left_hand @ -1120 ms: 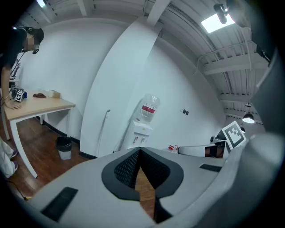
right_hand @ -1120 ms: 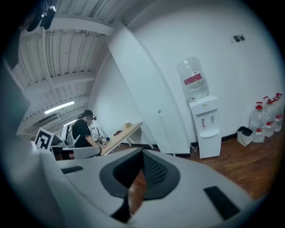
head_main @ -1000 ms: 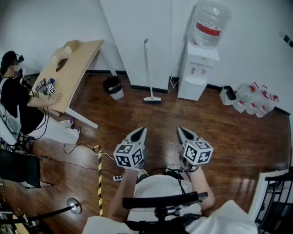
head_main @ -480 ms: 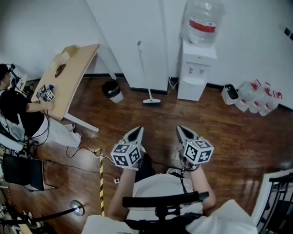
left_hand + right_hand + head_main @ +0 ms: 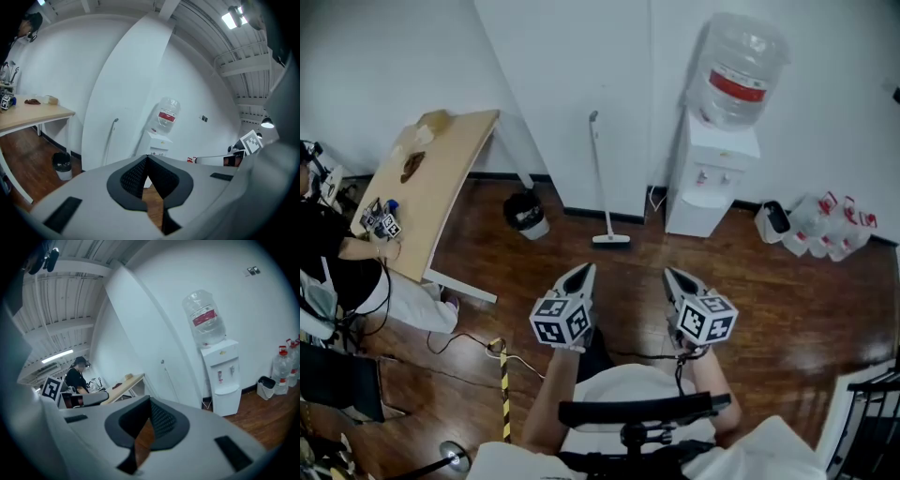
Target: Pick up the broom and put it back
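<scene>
The slim white long-handled broom [image 5: 602, 183] leans near upright at the wooden floor [image 5: 759, 281]'s far edge, well ahead; the left gripper [image 5: 584, 273], pressed together and empty like the right gripper [image 5: 671, 276], looks nearer.

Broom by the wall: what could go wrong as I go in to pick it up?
The broom stands upright, merely propped; a sideways nudge could tip it toward the water dispenser or the bin. Both the left gripper and the right gripper are shut and empty, so closed fingers would likely push the handle rather than take it. A cable trails across the floor at your left.
</scene>
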`<state>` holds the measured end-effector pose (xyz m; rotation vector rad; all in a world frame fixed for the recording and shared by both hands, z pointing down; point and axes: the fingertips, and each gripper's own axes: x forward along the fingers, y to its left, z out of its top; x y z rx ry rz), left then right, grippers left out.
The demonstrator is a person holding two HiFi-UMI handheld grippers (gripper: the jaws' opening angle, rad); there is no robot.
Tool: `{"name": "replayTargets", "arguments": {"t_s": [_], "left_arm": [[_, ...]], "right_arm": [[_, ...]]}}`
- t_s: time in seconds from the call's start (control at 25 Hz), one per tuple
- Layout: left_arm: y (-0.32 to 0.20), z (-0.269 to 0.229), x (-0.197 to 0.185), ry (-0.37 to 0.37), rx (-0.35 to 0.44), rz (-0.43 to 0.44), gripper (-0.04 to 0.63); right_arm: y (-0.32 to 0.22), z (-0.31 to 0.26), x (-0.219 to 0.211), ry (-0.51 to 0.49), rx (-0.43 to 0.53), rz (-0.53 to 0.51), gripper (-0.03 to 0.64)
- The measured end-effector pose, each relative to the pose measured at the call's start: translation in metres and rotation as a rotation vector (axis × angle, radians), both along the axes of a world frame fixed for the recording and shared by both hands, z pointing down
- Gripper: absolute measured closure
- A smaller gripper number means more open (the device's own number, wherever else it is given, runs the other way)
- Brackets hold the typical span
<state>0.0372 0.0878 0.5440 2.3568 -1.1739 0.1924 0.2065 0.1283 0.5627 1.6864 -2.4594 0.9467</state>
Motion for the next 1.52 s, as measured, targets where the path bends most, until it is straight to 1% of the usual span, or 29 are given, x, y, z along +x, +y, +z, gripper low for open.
{"name": "replayTargets", "arguments": {"t_s": [0.12, 0.2, 0.36, 0.56, 0.76, 0.88, 1.04, 1.16, 1.24, 1.4, 1.52], "left_arm": [[-0.067, 0.001, -0.021, 0.006, -0.013, 0.007, 0.606], [-0.109, 0.001, -0.038, -0.004, -0.03, 0.016, 0.606], [-0.179, 0.0, -0.064, -0.009, -0.054, 0.048, 0.606], [-0.242, 0.001, -0.098, 0.008, -0.086, 0.061, 0.606], [-0.292, 0.008, -0.133, -0.001, -0.103, 0.059, 0.606], [-0.32, 0.009, -0.142, -0.007, -0.105, 0.051, 0.606], [-0.349, 0.014, -0.139, 0.0, -0.119, 0.031, 0.606], [-0.374, 0.016, -0.131, 0.0, -0.113, 0.0, 0.606], [-0.39, 0.017, -0.123, -0.006, -0.111, -0.02, 0.606], [-0.413, 0.022, -0.107, 0.0, -0.136, -0.062, 0.606], [-0.429, 0.027, -0.099, -0.001, -0.15, -0.093, 0.606]], "right_arm": [[-0.057, 0.002, -0.018, 0.014, -0.028, 0.021, 0.606], [-0.095, 0.001, -0.033, 0.019, -0.046, 0.037, 0.606], [-0.174, -0.006, -0.067, 0.036, -0.063, 0.052, 0.606], [-0.25, -0.007, -0.113, 0.042, -0.089, 0.041, 0.606], [-0.323, -0.001, -0.149, 0.079, -0.094, 0.052, 0.604], [-0.352, -0.001, -0.155, 0.082, -0.084, 0.06, 0.604], [-0.381, 0.003, -0.148, 0.104, -0.083, 0.052, 0.603], [-0.414, 0.011, -0.139, 0.146, -0.072, 0.027, 0.591], [-0.44, 0.018, -0.127, 0.184, -0.06, 0.03, 0.582], [-0.497, 0.039, -0.107, 0.222, -0.067, 0.029, 0.43], [-0.538, 0.057, -0.098, 0.246, -0.077, 0.015, 0.379]]}}
